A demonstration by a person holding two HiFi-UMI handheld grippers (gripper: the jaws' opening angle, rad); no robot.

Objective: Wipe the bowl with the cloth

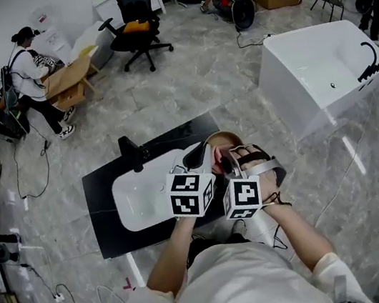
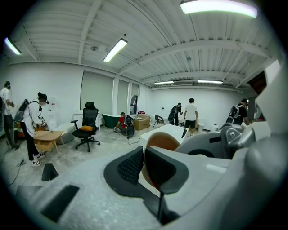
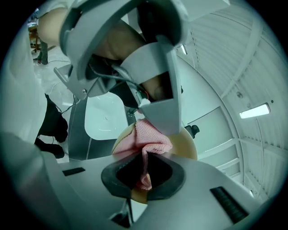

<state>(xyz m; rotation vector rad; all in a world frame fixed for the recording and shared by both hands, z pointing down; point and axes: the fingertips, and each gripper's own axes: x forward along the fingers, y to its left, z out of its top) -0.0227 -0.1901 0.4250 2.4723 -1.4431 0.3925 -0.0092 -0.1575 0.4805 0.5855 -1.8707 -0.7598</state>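
A tan wooden bowl (image 1: pixel 228 138) is held tilted in the air above the black table (image 1: pixel 110 226). My left gripper (image 2: pixel 143 155) is shut on the bowl's (image 2: pixel 163 141) rim, one pad inside and one outside. My right gripper (image 3: pixel 144 173) is shut on a pink cloth (image 3: pixel 152 138), whose bunched end lies against the inside of the bowl (image 3: pixel 188 147). In the head view the two grippers sit close together, the left (image 1: pixel 201 155) just left of the right (image 1: pixel 226 161), with a bit of the pink cloth (image 1: pixel 217 157) between them. Most of the bowl's inside is hidden by the grippers.
A white sink basin (image 1: pixel 142 192) with a black faucet (image 1: pixel 132 154) lies in the table below the grippers. A white bathtub (image 1: pixel 328 72) stands to the right, a black office chair (image 1: pixel 138 22) farther back. Several people work around the room's edges.
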